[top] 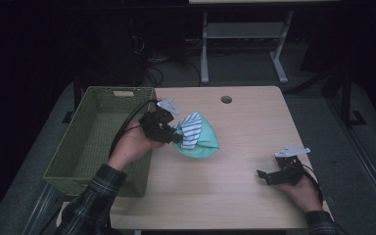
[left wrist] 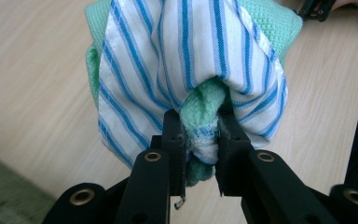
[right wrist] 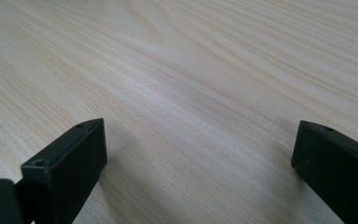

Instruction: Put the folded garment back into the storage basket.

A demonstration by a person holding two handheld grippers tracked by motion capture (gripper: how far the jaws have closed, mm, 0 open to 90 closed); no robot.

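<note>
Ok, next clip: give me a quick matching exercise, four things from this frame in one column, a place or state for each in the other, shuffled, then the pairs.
Things:
1. left gripper
2. right gripper
3. wicker basket
4. cable hole

Places or states:
A. near the table's far edge
B. open, above bare table, holding nothing
C. shut on the bunched cloths
D. at the table's left side, green

Pairs: 1-C, 2-B, 3-D, 4-A

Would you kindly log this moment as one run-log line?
left tongs: shut on bundled cloths, beside basket | right tongs: open, empty, low over table
</note>
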